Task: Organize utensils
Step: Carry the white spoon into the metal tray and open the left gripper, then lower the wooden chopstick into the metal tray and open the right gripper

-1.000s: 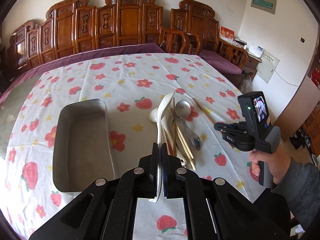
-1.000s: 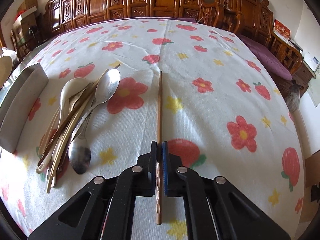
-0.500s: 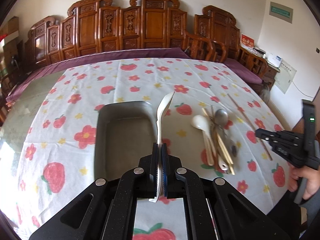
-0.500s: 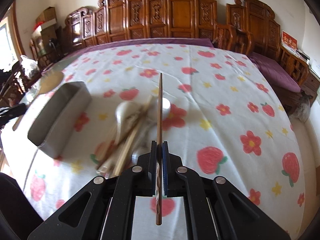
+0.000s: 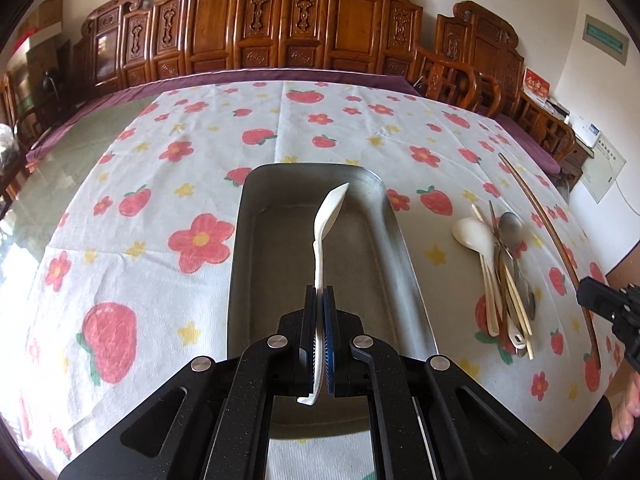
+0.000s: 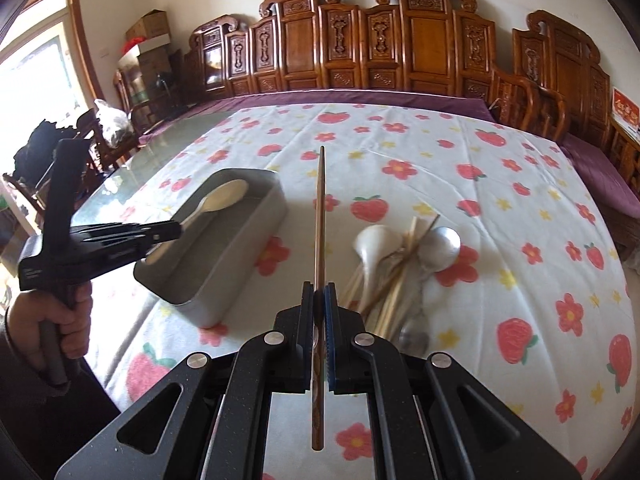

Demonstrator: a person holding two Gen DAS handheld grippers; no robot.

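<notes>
My left gripper (image 5: 319,300) is shut on a white ceramic spoon (image 5: 326,224) and holds it above the inside of the grey metal tray (image 5: 400,248). From the right wrist view the left gripper (image 6: 176,232) and its spoon (image 6: 224,198) hang over the tray (image 6: 240,264). My right gripper (image 6: 319,300) is shut on a brown wooden chopstick (image 6: 319,216), lifted above the cloth between tray and pile. The chopstick (image 5: 548,232) and right gripper (image 5: 582,294) show at the right of the left wrist view. The utensil pile (image 5: 504,276) holds spoons and chopsticks; it also shows in the right wrist view (image 6: 400,264).
The table carries a white cloth with strawberries and flowers (image 5: 192,184). Carved wooden chairs (image 5: 304,32) line the far side. A bare glass strip (image 6: 120,184) runs along the table's left edge. A person's hand (image 6: 48,328) grips the left gripper's handle.
My left gripper has carried the white spoon left from the pile to over the tray. My right gripper has lifted the chopstick off the cloth and swung left toward the tray.
</notes>
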